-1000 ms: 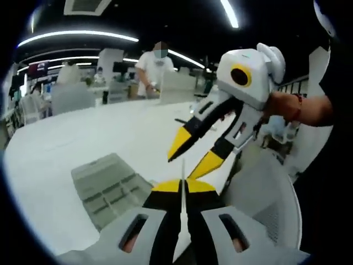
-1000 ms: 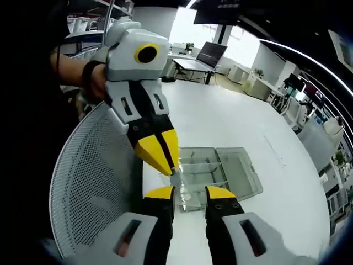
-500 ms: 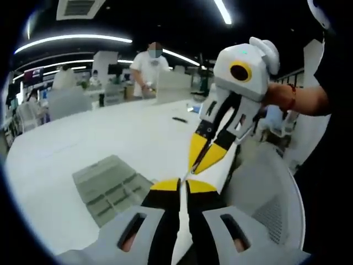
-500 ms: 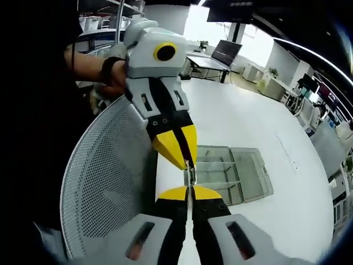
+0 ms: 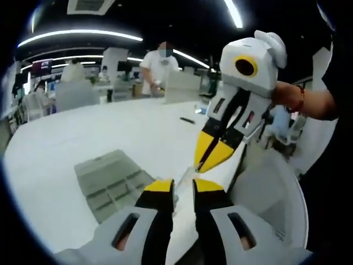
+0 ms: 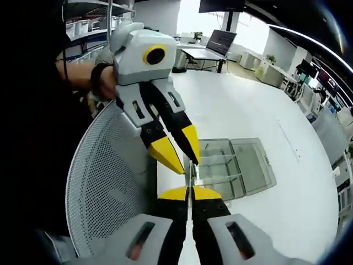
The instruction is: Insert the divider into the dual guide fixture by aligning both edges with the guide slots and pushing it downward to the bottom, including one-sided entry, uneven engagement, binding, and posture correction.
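Left gripper (image 5: pixel 182 186): jaws now parting, releasing the divider (image 6: pixel 191 172).
Right gripper (image 6: pixel 190 193): pinching the divider's edge, taking over the handoff.
Fixture (image 6: pixel 234 168): sitting on the table, below the divider, awaiting insertion.

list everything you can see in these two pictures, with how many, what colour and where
Divider: one, clear, thin, edge-on between the right jaws, above the table.
Guide fixture: one, clear grey tray with slotted compartments, flat on the table; also in the left gripper view.
Table: one, white, large.
Mesh chair: one, white, at the table's near edge.
Laptop: one, dark, on a far desk.
Person in white top: one, standing beyond the table.
Left gripper: white with yellow tips, jaws apart.
Right gripper: same colours, jaws closed on the divider.
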{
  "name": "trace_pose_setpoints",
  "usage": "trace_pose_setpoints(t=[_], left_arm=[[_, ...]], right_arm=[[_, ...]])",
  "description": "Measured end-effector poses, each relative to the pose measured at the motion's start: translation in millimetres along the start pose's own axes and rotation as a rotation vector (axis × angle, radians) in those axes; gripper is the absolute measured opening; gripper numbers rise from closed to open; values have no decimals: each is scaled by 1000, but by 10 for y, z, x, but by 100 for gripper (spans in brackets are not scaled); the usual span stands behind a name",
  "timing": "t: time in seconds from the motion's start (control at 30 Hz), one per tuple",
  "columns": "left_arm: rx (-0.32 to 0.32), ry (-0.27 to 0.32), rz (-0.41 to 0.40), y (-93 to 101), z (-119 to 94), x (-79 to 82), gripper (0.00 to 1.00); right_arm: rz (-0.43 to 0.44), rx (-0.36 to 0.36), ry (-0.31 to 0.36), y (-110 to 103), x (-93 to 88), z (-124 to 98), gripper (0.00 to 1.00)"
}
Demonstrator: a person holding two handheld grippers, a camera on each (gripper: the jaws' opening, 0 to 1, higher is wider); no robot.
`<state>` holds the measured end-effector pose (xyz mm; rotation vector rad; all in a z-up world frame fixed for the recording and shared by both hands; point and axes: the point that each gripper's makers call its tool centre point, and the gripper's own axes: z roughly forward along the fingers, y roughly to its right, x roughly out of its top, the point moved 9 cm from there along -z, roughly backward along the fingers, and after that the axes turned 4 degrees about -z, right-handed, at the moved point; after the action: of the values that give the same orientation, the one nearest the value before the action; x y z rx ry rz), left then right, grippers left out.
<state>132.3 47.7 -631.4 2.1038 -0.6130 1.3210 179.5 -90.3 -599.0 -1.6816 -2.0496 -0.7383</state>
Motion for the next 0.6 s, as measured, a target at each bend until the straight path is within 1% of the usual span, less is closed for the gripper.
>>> trace_pose_setpoints(t=[0.07,0.17,0.27,0.3,0.4,0.6], left_arm=[[12,-3,-24,-44,-28,-32,13],[20,-7,-29,-89,-73,-60,14],[26,1,-51,-145,-118,-80,15],[30,5,-57,-160,-127,-85,16],[42,4,-62,-201,-150,-96,17],[40,13,-70,-246,-150,-85,20]], right_arm=[[-9,6,-24,17,-2,35,0],[-14,10,-51,47,-11,65,0],[-15,16,-59,77,-16,86,0],[-18,16,-71,104,-27,97,0],[-25,20,-90,156,-43,111,0],[-21,20,-111,274,-48,122,0]])
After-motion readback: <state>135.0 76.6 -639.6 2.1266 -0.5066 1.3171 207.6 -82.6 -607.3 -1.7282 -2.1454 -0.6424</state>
